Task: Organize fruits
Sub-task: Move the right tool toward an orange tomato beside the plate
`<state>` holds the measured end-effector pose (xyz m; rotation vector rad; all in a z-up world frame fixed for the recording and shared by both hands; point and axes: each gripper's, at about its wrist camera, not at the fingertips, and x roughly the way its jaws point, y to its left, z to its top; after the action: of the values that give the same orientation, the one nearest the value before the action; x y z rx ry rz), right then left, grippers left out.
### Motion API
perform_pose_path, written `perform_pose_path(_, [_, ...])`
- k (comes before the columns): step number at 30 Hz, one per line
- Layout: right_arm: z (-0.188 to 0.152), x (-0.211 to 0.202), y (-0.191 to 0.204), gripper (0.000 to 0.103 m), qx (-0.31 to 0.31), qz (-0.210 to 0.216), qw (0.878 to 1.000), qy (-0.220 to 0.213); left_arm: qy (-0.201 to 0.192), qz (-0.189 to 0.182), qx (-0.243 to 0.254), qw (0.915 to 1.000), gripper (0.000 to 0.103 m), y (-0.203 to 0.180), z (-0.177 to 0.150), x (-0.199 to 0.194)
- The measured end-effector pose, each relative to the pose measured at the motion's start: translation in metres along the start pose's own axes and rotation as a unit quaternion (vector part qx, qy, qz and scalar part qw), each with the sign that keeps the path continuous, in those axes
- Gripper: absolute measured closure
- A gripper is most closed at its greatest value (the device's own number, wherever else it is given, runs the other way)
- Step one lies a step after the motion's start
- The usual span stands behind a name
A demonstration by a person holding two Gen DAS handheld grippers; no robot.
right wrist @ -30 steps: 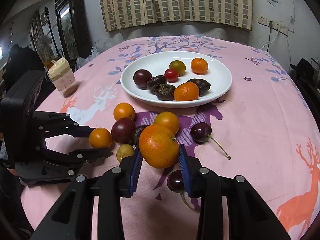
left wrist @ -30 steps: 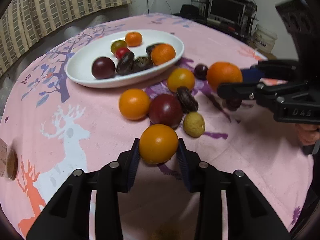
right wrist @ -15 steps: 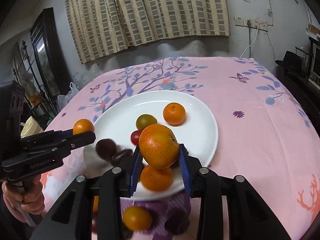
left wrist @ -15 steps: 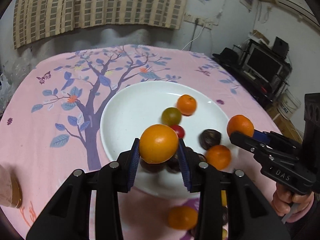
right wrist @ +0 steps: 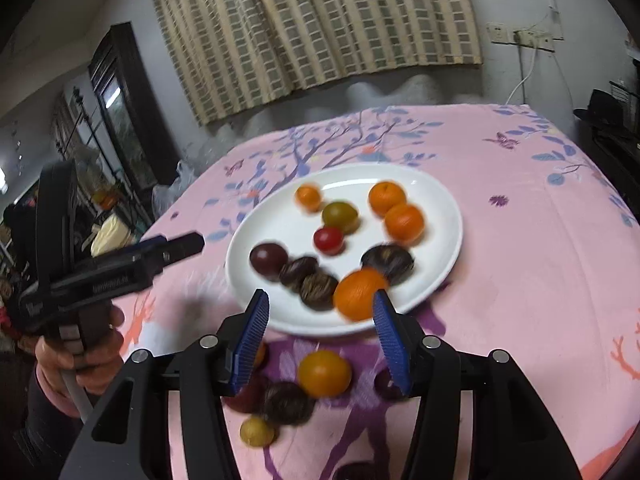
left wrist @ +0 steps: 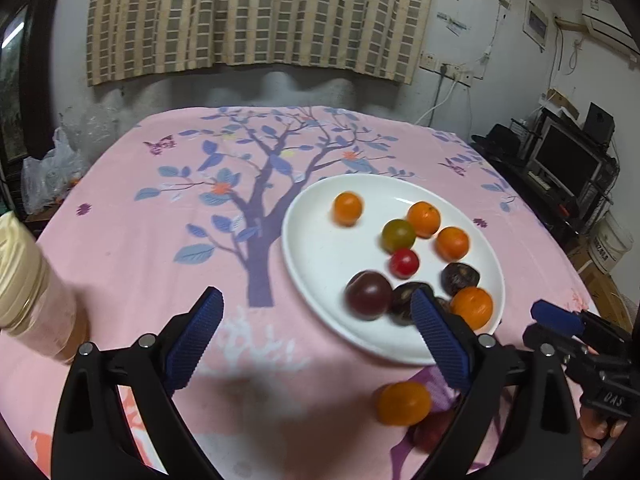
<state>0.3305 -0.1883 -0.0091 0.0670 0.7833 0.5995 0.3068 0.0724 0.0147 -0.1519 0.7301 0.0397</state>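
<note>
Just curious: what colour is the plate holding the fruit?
Plain white plate, with no pattern; the left wrist view shows it best.

Both wrist views angled down, close over the table – sharing the white plate (left camera sits further left)

motion blurs the plate's fruit; the jar is cut off at left.

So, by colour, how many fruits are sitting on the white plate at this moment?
On the white plate:
orange fruits: 4
olive-green fruit: 1
red fruit: 1
smooth purple fruit: 1
dark wrinkled fruits: 3
Total: 10
</note>
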Motion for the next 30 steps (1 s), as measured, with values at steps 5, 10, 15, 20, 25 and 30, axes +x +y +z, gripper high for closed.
perform_pose_path(5, [-0.017,0.011,0.013,0.048,-0.011,0.003,0.999,0.032,0.014,0.010,-0.011,0.9998,0.009,0.011,-0.025,-0.006])
perform_pose_path(10, [-0.022,0.019,0.011,0.050,-0.014,-0.022,0.999,0.040,0.020,0.021,-0.003,0.9996,0.009,0.013,-0.037,-0.009])
perform_pose_path(15, [-0.027,0.032,0.005,0.054,-0.006,-0.032,0.998,0.062,0.018,0.020,-0.002,0.9996,0.009,0.012,-0.038,-0.011])
perform_pose_path(20, [-0.029,0.039,0.006,0.059,-0.017,-0.041,0.997,0.066,0.018,0.019,-0.001,0.9996,0.009,0.011,-0.039,-0.012])
perform_pose_path(25, [-0.031,0.041,0.004,0.061,-0.011,-0.043,0.996,0.071,0.021,0.021,0.005,0.9995,0.009,0.008,-0.040,-0.010])
perform_pose_path(30, [-0.030,0.040,0.003,0.065,-0.005,-0.032,0.997,0.074,0.028,0.022,0.009,0.9993,0.009,0.006,-0.041,-0.006])
